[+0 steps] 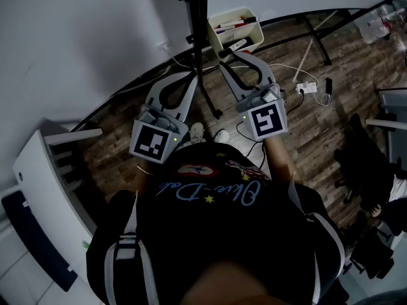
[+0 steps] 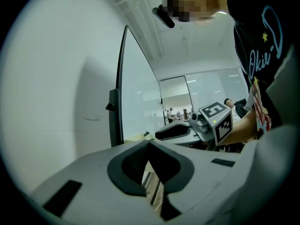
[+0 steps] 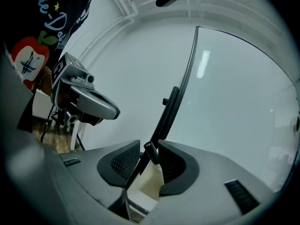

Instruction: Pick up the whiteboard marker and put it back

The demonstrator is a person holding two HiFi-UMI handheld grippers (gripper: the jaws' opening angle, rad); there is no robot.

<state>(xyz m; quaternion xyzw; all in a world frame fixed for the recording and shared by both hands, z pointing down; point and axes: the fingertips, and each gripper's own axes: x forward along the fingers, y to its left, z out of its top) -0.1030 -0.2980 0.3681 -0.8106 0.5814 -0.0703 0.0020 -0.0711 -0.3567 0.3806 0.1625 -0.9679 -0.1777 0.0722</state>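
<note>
Right tongs are standing apart around the dark-capped white whiteboard marker, which is lying at the near rim of the cream plastic bin; left tongs are hovering alongside, closed on nothing.

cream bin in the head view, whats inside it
Inside the cream bin lie a few markers, with red and black parts showing. The bin's floor, and anything under the markers, cannot be seen because they cover it.
</note>
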